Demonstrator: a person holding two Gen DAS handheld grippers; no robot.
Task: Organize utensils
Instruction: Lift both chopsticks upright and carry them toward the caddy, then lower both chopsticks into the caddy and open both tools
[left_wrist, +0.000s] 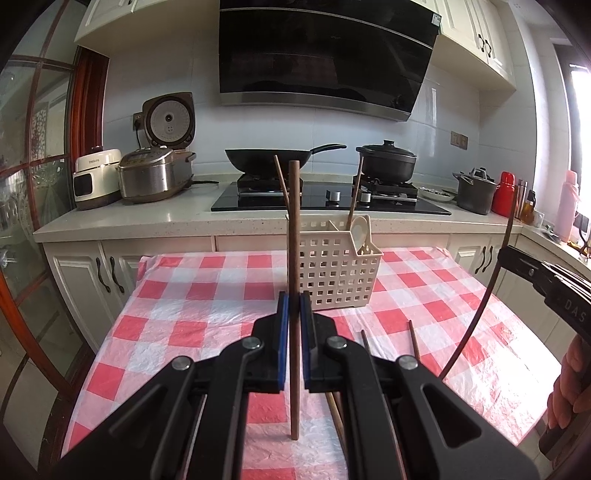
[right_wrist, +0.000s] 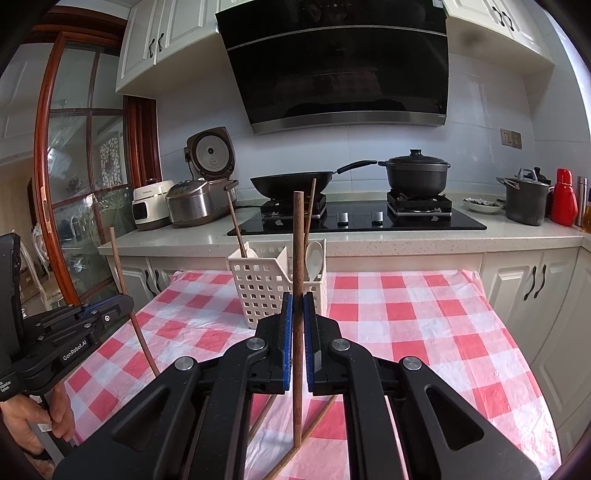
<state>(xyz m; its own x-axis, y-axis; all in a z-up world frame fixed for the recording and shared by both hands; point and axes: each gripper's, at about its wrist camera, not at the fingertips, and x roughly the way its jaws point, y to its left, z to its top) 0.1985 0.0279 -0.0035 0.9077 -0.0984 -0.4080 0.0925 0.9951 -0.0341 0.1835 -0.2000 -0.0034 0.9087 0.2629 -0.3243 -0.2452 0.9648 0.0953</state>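
Note:
My left gripper (left_wrist: 294, 302) is shut on a brown wooden chopstick (left_wrist: 294, 236) held upright above the checked table. My right gripper (right_wrist: 298, 306) is shut on another brown chopstick (right_wrist: 297, 258), also upright. A white slotted plastic basket (left_wrist: 332, 273) stands at the table's far middle, holding a white spoon (left_wrist: 359, 230) and a chopstick in each end; it also shows in the right wrist view (right_wrist: 258, 284). Two more chopsticks (left_wrist: 413, 341) lie on the cloth under the left gripper, and two chopsticks (right_wrist: 317, 421) lie under the right gripper. The left gripper (right_wrist: 107, 314) and its chopstick show at the left of the right wrist view.
The table carries a red and white checked cloth (left_wrist: 199, 295). Behind it runs a kitchen counter (left_wrist: 147, 218) with rice cookers (left_wrist: 155, 177), a hob with a wok (left_wrist: 266, 158) and a black pot (left_wrist: 388, 160), and bottles at the right. White cabinets stand below.

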